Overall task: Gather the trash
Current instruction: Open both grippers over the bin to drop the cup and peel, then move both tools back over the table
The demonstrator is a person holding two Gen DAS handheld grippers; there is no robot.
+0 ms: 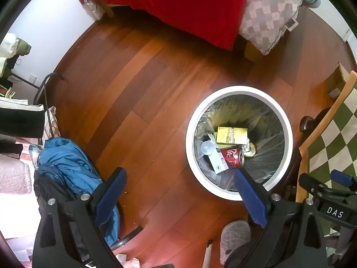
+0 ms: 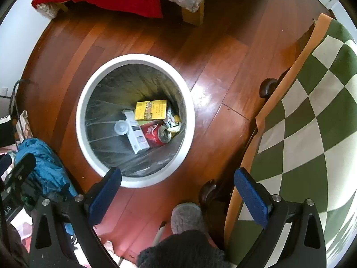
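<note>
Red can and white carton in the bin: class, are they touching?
Touching. In the right wrist view the red can lies on its side in the bin, its body pressed against the long edge of the white carton, no gap showing between them.

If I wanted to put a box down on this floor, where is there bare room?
The widest bare wood floor lies between the red blanket, the white bin and the blue jacket. A narrower strip runs between bin and checkered table. It is crowded near the jacket, and inside the bin, where a red can and boxes lie.
</note>
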